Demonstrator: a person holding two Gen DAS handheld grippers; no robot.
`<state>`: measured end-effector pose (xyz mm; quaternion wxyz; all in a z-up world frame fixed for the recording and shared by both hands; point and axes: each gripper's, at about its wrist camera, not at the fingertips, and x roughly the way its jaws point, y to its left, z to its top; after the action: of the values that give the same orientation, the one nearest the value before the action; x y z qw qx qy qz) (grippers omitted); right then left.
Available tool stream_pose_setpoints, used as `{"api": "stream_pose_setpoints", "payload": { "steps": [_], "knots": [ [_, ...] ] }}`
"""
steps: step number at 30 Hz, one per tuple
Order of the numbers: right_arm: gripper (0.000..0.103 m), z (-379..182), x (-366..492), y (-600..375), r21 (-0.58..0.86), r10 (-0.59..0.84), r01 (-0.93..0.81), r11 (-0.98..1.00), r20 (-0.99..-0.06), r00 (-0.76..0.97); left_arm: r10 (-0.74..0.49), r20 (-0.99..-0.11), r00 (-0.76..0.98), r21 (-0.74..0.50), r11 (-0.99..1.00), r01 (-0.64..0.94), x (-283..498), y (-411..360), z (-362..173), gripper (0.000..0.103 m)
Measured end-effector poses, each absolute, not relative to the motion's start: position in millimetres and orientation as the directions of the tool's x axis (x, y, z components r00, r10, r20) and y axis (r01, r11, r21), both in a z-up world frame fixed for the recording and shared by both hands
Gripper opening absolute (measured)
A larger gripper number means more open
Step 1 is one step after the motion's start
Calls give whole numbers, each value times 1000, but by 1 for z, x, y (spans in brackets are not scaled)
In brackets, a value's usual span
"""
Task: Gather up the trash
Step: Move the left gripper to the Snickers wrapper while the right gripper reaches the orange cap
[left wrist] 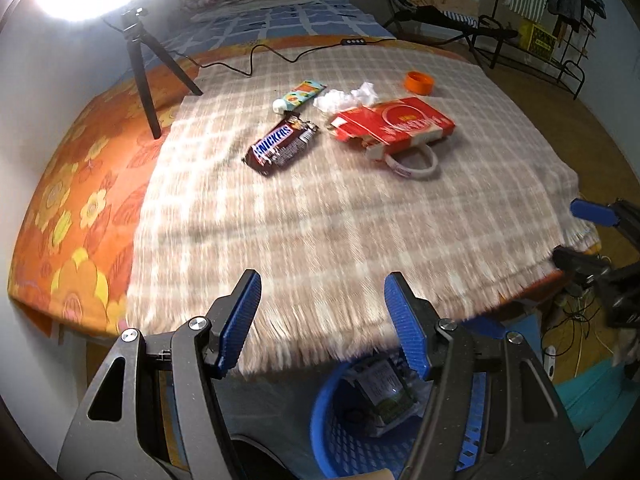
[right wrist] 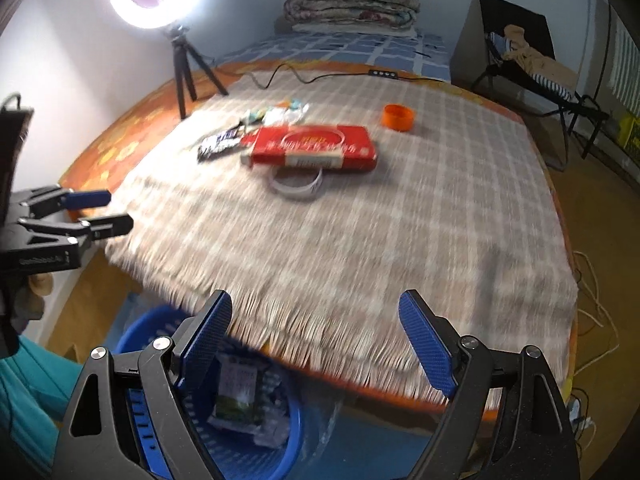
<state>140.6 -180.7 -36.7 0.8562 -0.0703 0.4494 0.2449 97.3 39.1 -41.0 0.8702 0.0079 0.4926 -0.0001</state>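
Ahead of my empty, spread left gripper (left wrist: 322, 312) and right gripper (right wrist: 316, 336), the SNICKERS wrapper (left wrist: 280, 146) lies lengthwise, slanting away rightward.

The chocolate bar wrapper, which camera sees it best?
The left wrist view: the chocolate bar wrapper lies in plain sight and its name can be read. In the right wrist view it is a small, blurred, dark strip beside the red box.
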Motion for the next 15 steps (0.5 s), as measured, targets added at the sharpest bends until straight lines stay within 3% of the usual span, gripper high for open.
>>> {"api": "stream_pose_setpoints", "payload": {
  "steps": [8, 15],
  "knots": [
    [86, -36, 206, -188, 205, 391, -411, 888, -807, 442, -24, -868, 495, -42, 999, -26, 155, 75, -49, 66],
    [86, -35, 272, -186, 180, 347, -362, 915, -808, 475, -42, -870, 492, -64, 998, -28, 202, 92, -59, 66]
  ]
}}
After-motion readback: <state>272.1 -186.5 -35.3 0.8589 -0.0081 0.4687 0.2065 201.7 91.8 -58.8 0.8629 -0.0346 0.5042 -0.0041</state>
